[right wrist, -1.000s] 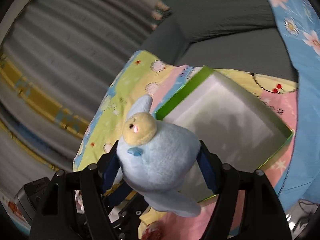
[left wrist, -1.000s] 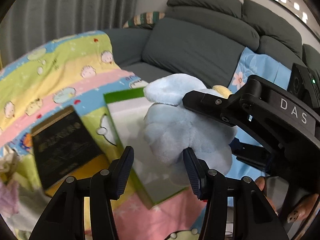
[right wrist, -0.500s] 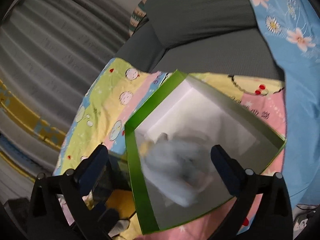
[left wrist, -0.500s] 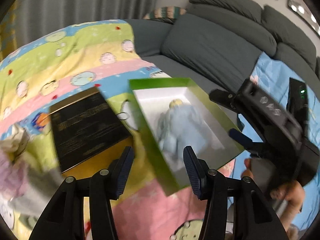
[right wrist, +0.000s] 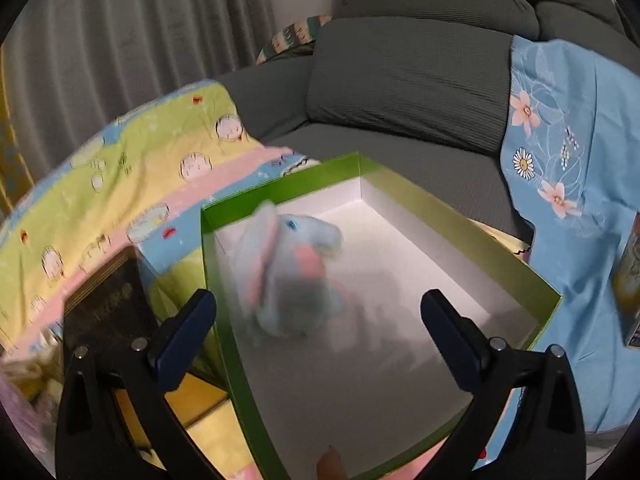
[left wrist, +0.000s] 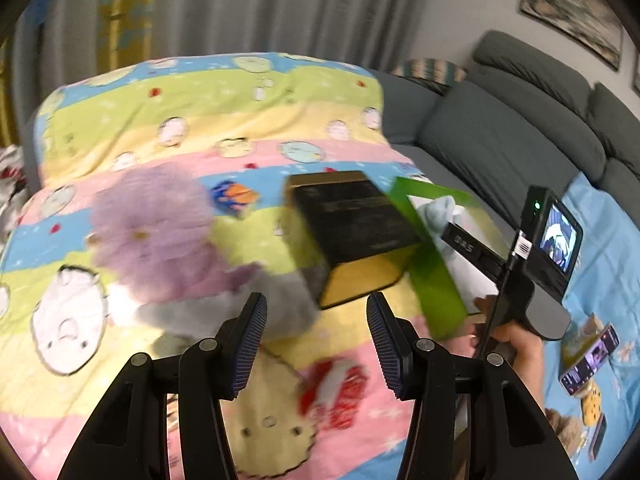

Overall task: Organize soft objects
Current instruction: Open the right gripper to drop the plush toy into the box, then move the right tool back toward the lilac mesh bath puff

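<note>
- The right gripper (right wrist: 318, 314) is spread wide and holds nothing, above the green-rimmed white cardboard box (right wrist: 472, 240).
- A blurred light-blue plush toy (right wrist: 292, 272) lies in the box's far left corner, with bare white floor toward the right wall.
- The left gripper (left wrist: 314, 342) is parted and empty over the striped cartoon blanket (left wrist: 192, 120), near a blurred purple plush toy (left wrist: 156, 232) and a black-and-gold box (left wrist: 352, 224).

Between the right jaws, a fluffy plush toy (right wrist: 288, 276) lies on the green box's (right wrist: 460, 224) smooth matt white card lining.
</note>
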`<state>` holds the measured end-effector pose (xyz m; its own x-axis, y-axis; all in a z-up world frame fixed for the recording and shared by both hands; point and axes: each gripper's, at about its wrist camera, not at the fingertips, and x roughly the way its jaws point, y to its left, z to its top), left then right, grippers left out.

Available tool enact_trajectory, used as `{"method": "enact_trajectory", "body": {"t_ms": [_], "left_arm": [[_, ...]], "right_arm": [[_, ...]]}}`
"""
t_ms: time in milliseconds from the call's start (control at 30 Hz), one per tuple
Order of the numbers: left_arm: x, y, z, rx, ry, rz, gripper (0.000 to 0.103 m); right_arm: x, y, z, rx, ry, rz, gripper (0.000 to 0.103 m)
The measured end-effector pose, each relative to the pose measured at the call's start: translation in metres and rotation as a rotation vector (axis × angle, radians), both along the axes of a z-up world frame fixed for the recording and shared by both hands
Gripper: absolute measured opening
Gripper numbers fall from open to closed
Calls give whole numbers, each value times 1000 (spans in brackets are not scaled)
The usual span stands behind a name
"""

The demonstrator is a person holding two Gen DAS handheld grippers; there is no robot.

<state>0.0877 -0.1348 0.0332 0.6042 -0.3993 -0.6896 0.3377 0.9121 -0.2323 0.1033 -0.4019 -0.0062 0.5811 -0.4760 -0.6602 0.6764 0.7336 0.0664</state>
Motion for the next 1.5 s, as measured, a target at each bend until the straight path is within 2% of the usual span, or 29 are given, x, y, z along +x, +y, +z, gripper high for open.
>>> {"method": "enact_trajectory", "body": {"t_ms": [100, 200, 333, 533, 733, 833, 967, 1000, 1033, 1100, 1300, 1500], "left_arm": [[-2, 20, -4, -24, 13, 37, 53], [-3, 32, -10, -37, 41, 67, 53], [-3, 40, -17, -56, 64, 75, 53], [-5, 43, -18, -74, 68, 71, 53], [-8, 42, -21, -71, 78, 59, 53], [-10, 46, -22, -75, 81, 72, 53], [-17, 55, -20, -79, 72, 90, 54], [-20, 58, -20, -70, 68, 100, 60], [-22, 62, -20, -67, 65, 109, 69], [-27, 72, -21, -70, 62, 131, 73], [-37, 105, -29, -76, 77, 206, 73], [-46, 138, -43, -86, 95, 288, 73]], "right_arm": [[-1, 1, 1, -55, 13, 11, 102], [3, -6, -6, -44, 43, 53, 101], [-5, -13, -5, 5, 10, 99, 98], [-10, 2, -5, -101, 52, 191, 99], [-21, 4, -2, -105, 40, 258, 99], [-24, 14, 5, -103, 41, 337, 102], [-32, 38, 26, -143, 53, 384, 102], [-36, 44, 32, -140, 50, 388, 102], [-39, 49, 37, -130, 47, 393, 102], [-46, 61, 49, -89, 29, 426, 102], [-63, 106, 71, 25, -26, 588, 102], [-52, 152, 66, 259, -54, 790, 102]]}}
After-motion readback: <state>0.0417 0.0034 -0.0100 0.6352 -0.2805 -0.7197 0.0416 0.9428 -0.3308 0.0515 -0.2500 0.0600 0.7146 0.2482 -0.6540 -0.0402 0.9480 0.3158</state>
